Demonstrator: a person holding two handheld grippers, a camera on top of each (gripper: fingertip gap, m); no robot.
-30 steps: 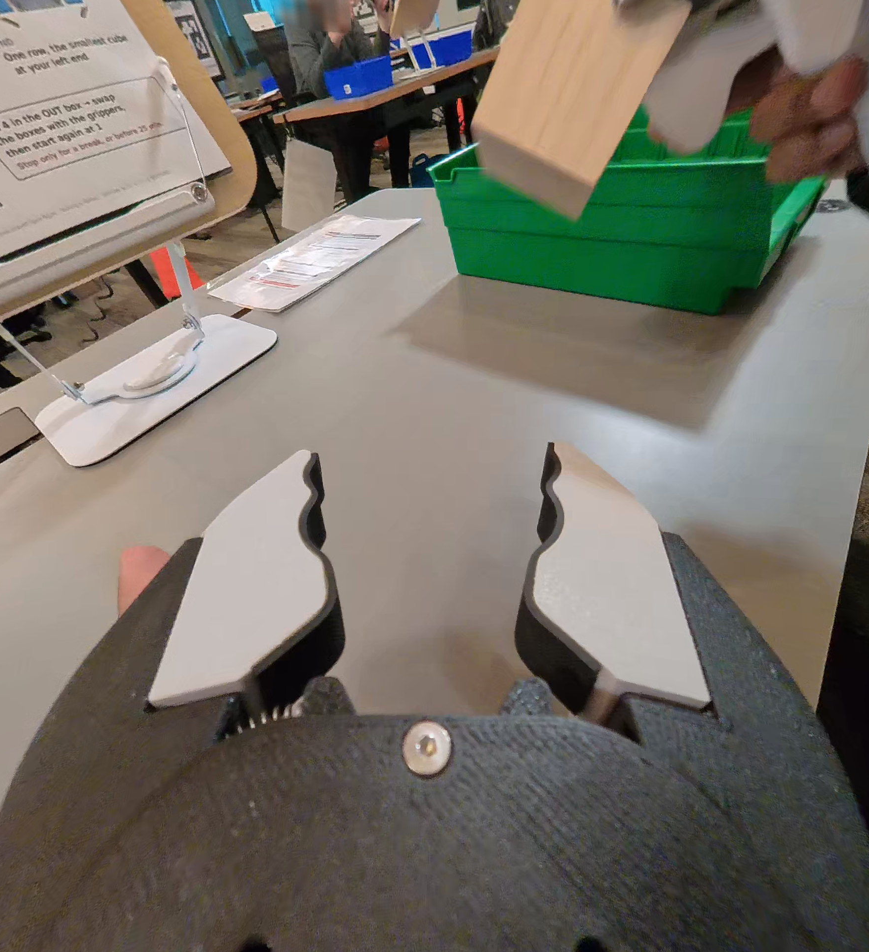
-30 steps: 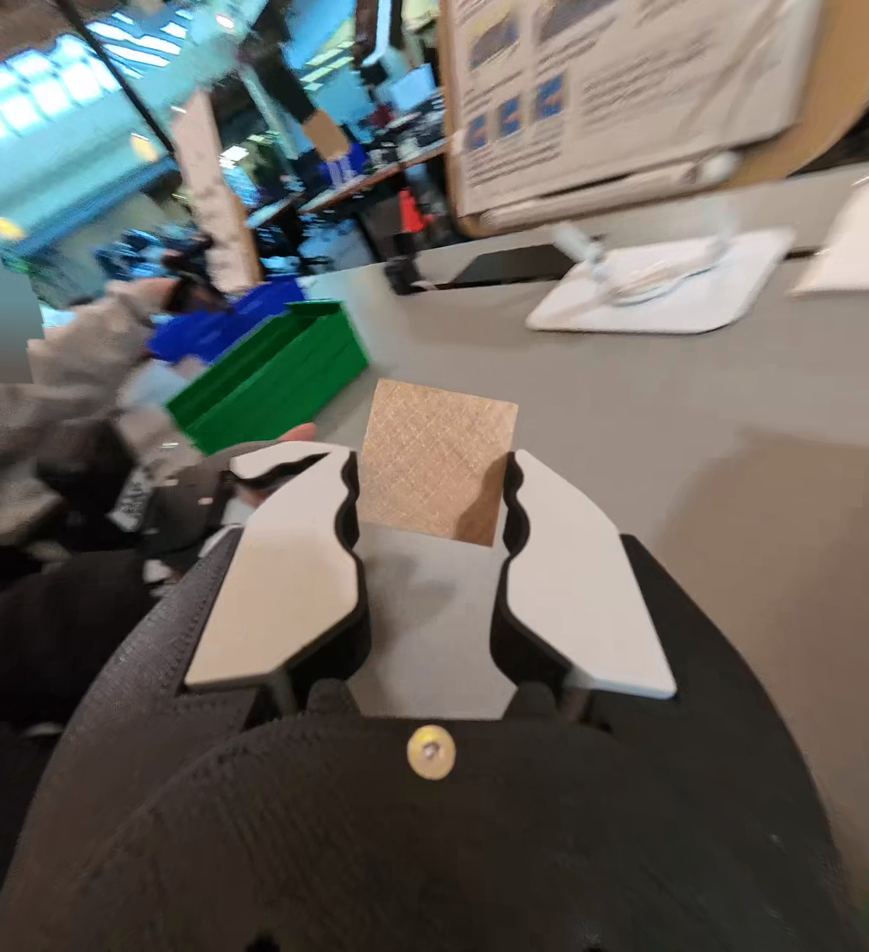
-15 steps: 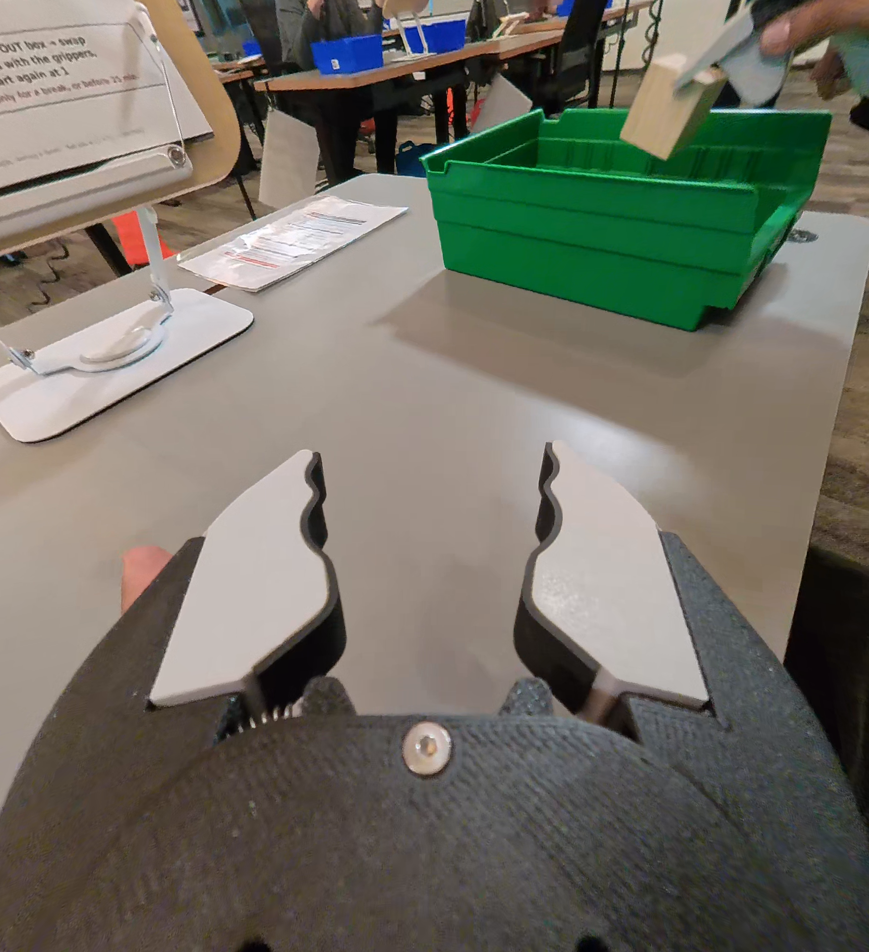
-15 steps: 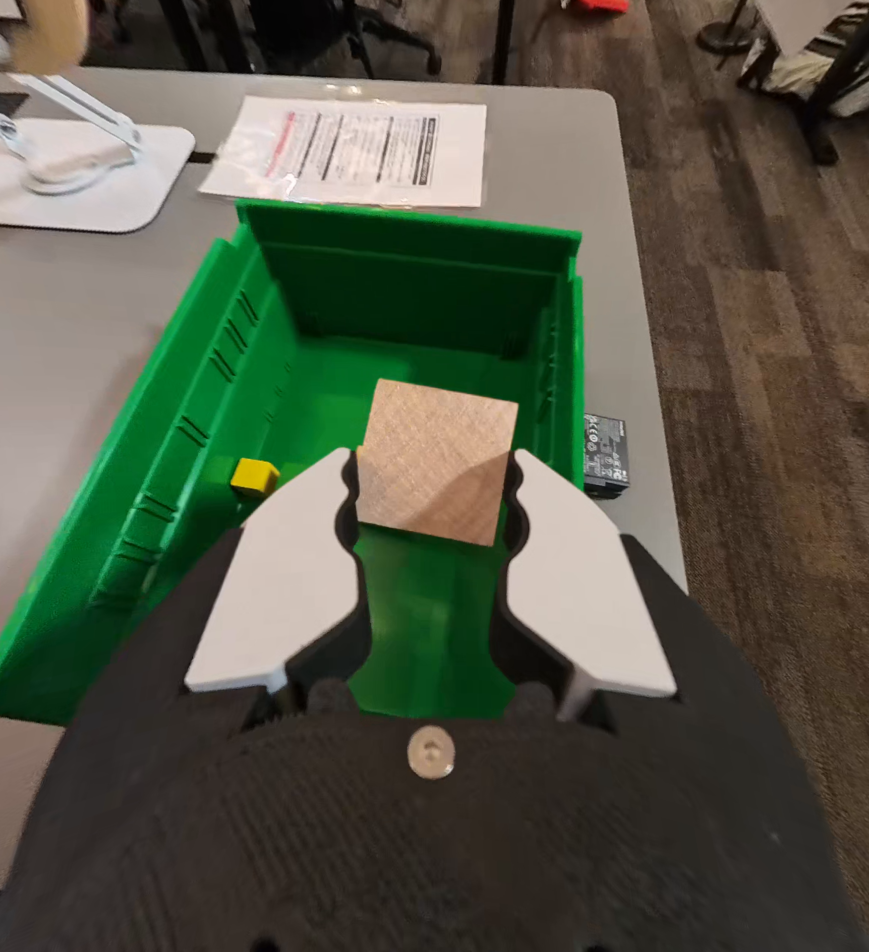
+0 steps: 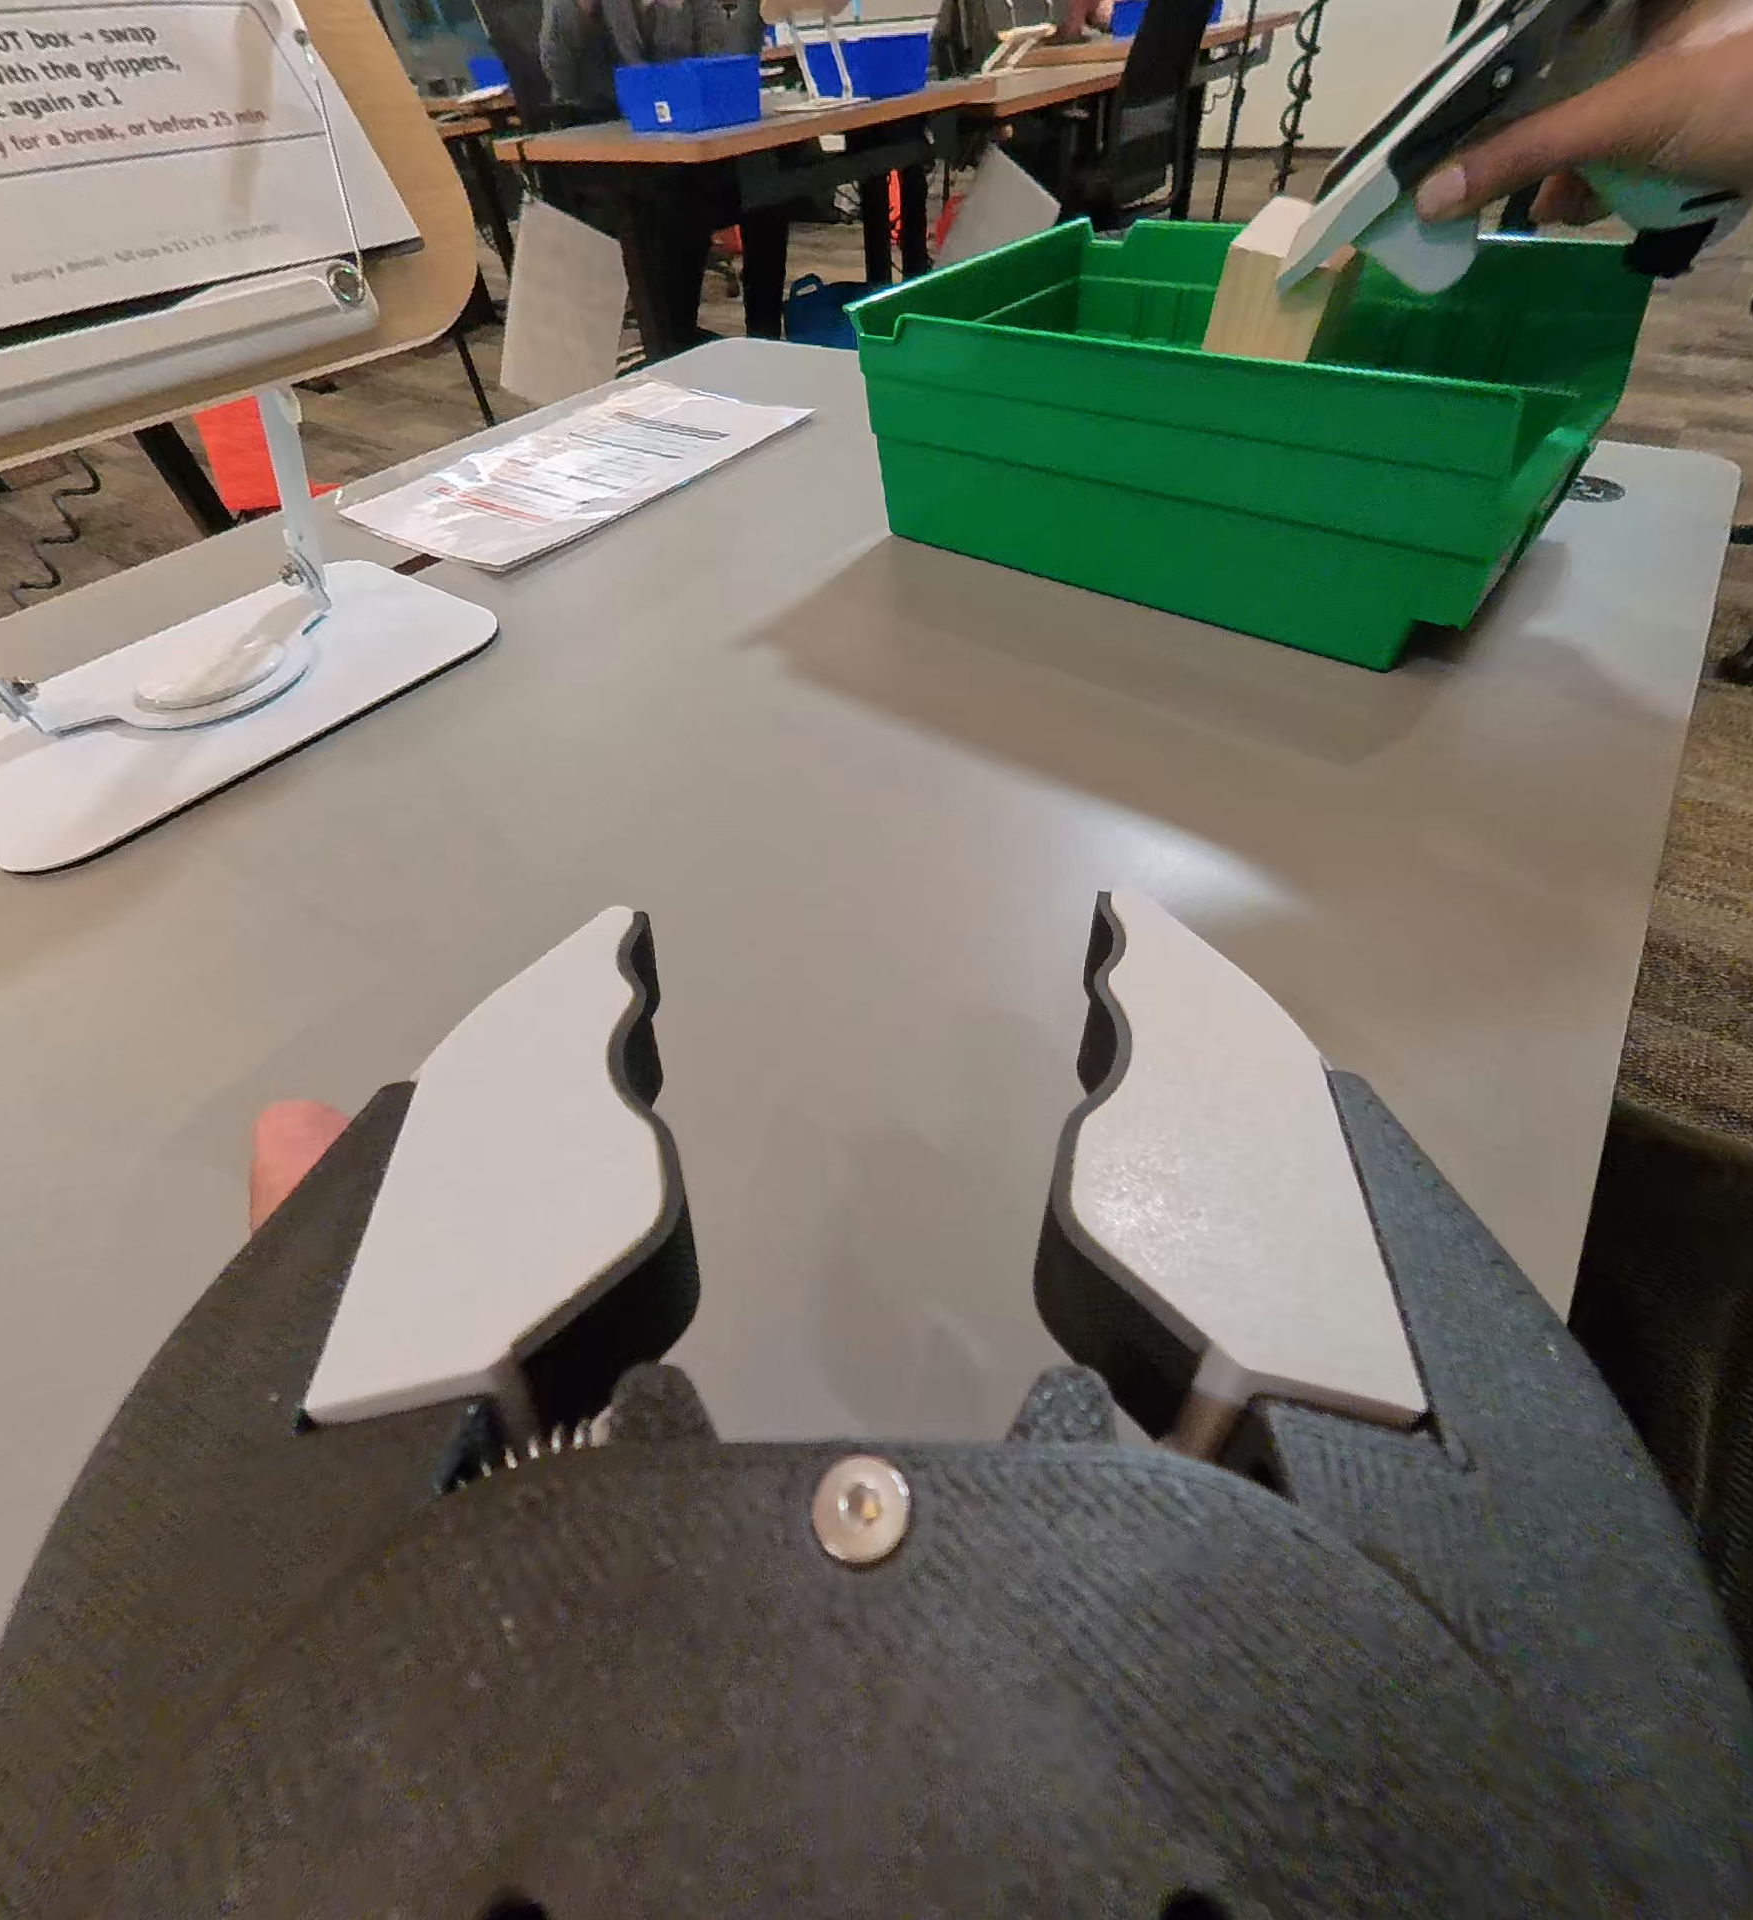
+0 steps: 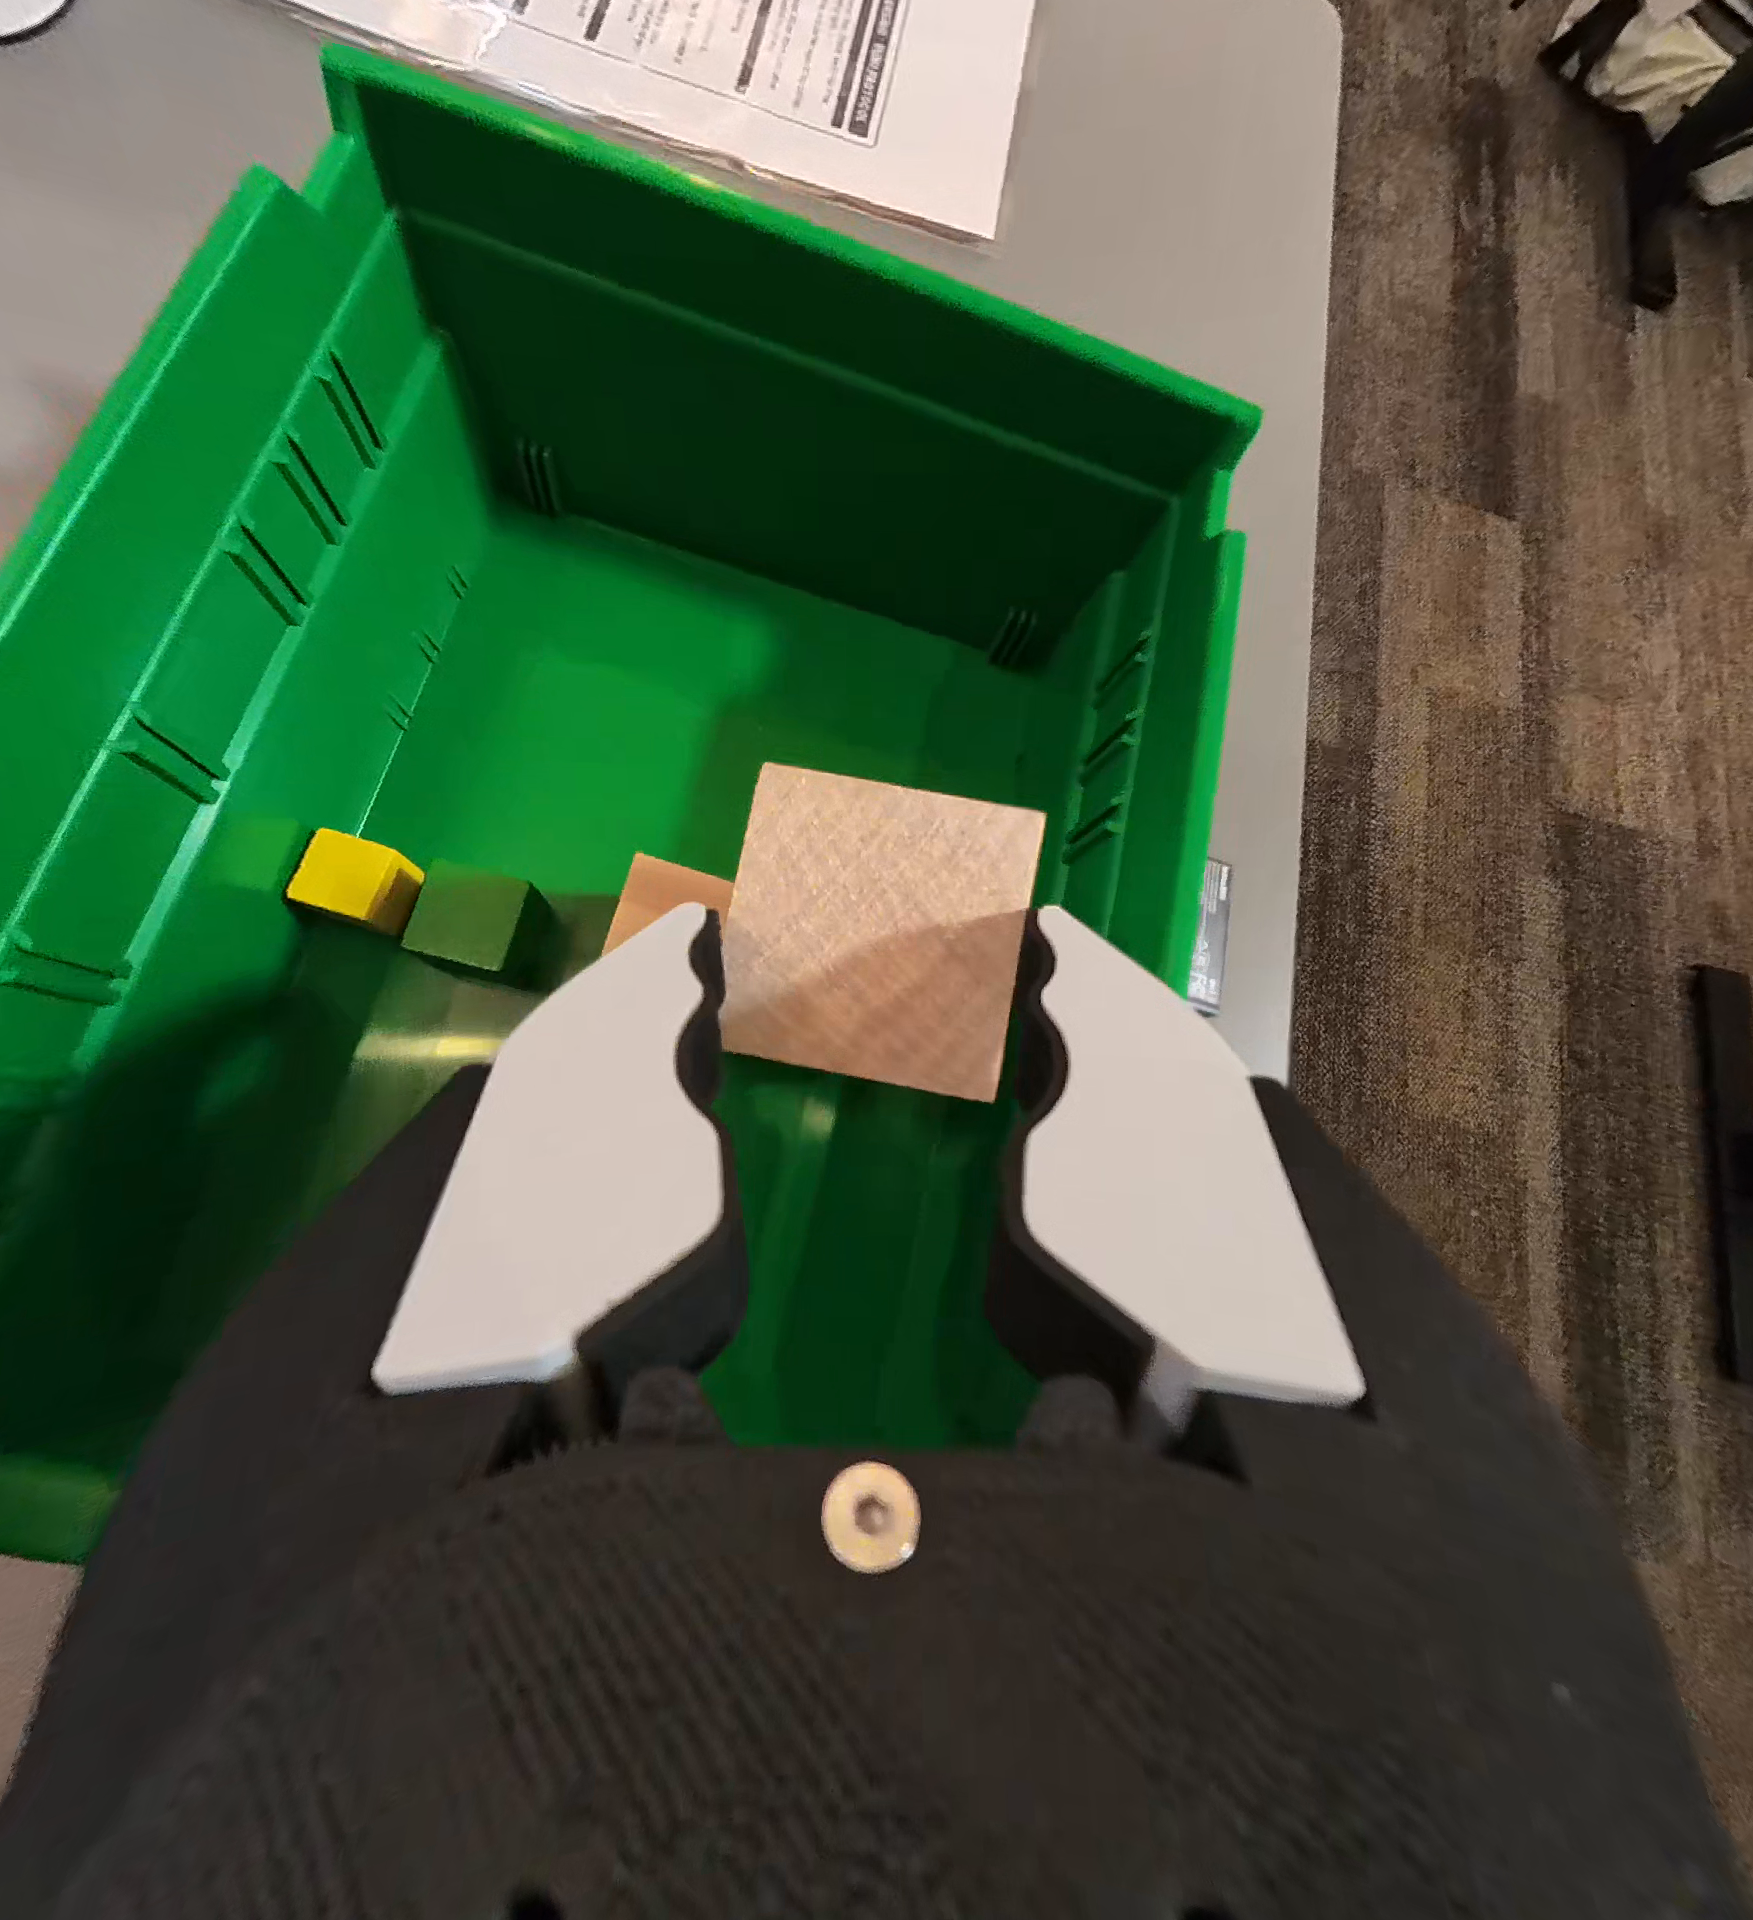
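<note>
My right gripper [image 6: 872, 935] is shut on a large plain wooden cube [image 6: 877, 925] and holds it inside the green bin [image 6: 176, 644], near its right wall. On the bin floor lie a small yellow cube [image 6: 347, 878], a green cube [image 6: 472, 914] and a smaller wooden cube [image 6: 659, 899], partly hidden by my left finger. My left gripper [image 5: 872, 945] is open and empty above the grey table [image 5: 643, 748]. In the left wrist view the right gripper [image 5: 1391, 197], the wooden cube [image 5: 1267, 281] and the bin [image 5: 1215, 468] show at the far right.
A white stand base [image 5: 207, 707] carries an instruction board [image 5: 124, 187] at the left. A laminated sheet [image 5: 581, 468] lies behind the bin; it also shows in the right wrist view [image 6: 799, 83]. A small black device [image 6: 1210, 935] lies by the bin near the table's right edge.
My right gripper has swung from over the table to above the bin and lowered the wooden cube into it. My left gripper has stayed open and nearly still.
</note>
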